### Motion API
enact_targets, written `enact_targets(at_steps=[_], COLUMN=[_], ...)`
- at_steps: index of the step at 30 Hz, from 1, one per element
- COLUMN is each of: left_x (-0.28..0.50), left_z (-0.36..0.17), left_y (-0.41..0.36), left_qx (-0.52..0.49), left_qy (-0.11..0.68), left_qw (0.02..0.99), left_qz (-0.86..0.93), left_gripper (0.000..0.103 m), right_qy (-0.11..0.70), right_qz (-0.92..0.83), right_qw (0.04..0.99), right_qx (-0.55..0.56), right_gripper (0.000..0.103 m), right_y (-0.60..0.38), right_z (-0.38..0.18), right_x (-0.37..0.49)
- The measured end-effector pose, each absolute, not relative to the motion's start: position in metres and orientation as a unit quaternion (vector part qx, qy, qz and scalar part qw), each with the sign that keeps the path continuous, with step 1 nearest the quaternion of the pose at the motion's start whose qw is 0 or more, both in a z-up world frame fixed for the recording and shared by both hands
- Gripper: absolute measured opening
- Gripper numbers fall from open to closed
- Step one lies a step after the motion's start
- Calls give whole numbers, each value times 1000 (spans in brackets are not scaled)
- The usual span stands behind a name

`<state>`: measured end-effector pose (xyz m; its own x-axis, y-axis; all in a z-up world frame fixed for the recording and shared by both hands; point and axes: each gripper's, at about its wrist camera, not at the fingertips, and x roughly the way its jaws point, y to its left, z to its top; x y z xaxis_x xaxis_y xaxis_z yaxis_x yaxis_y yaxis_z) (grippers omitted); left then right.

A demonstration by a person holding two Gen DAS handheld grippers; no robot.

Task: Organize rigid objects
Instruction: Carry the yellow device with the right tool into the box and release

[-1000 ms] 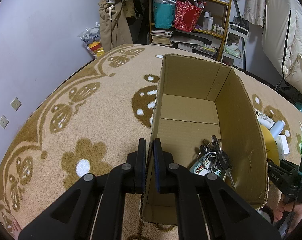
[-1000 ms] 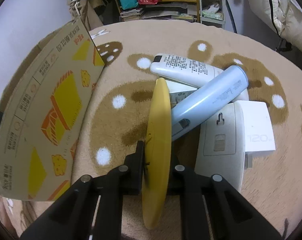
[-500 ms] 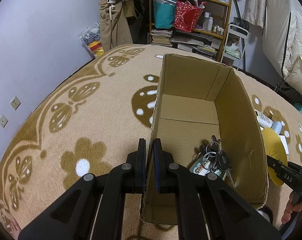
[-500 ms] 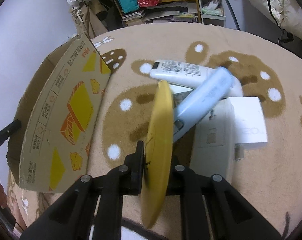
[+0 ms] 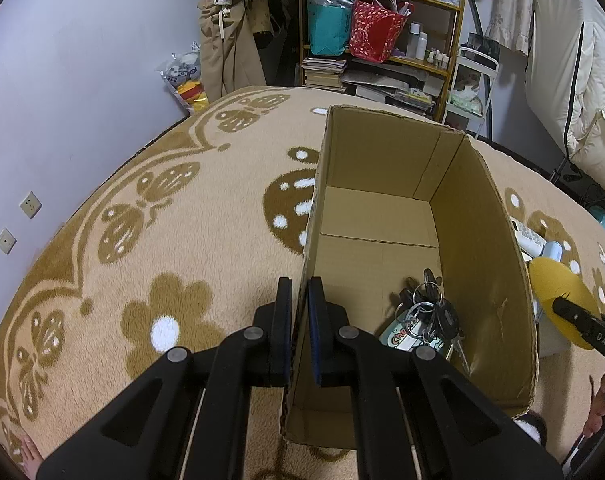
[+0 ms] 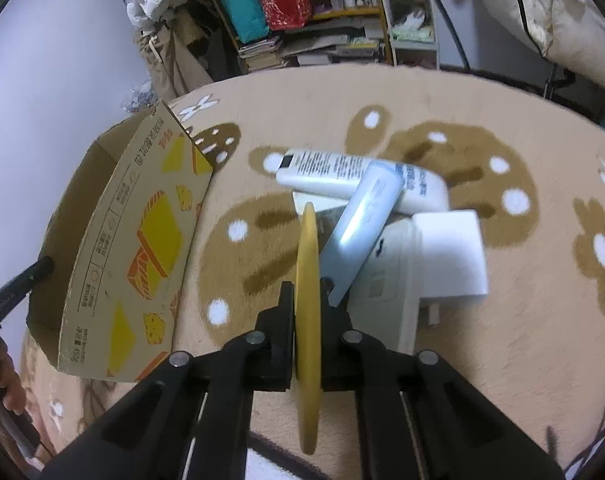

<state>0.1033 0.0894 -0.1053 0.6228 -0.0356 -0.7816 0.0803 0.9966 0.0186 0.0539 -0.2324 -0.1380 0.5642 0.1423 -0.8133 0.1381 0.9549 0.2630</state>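
Your right gripper point(image 6: 307, 308) clamps the thin, stiff, yellow round plastic disc point(image 6: 307, 280) edge-on above the patterned rug point(image 6: 502, 360). It looks light and slick; grip near its centre. Your left gripper point(image 5: 299, 312) pinches the brown cardboard box point(image 5: 482, 248) wall.

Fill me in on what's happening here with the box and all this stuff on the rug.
A person is tidying loose items into a cardboard box on the rug. The left gripper is clamped on the box's side wall, steadying it. The right gripper is shut on a yellow disc, held on edge above the pile. A bunch of keys is already in the box; two tubes and a white charger remain outside.
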Motion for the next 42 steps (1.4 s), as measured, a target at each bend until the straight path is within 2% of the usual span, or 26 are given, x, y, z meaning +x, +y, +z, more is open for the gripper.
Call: enact_targets(at_steps=[10,27,32,42], left_x=[104,103,103,103], left_z=[-106,-107,-109,-109], left_y=[90,88,87,87], left_qx=[26,29,29,29], left_qy=[433,433,434,434], left_qw=[900,900,900,900], left_qz=[-32,-29,-29,-29], left_gripper=[7,7,7,7], right_qy=[451,393,405,464], right_qz=[13,91,116,143], right_qw=[883,912,905,874], right_qx=[126,75,50,16], right_gripper=[10,10,10,10], right_y=[-215,-138,-110,-72], right_z=[-119,-37,-37,-77], right_x=[75,113,121,129])
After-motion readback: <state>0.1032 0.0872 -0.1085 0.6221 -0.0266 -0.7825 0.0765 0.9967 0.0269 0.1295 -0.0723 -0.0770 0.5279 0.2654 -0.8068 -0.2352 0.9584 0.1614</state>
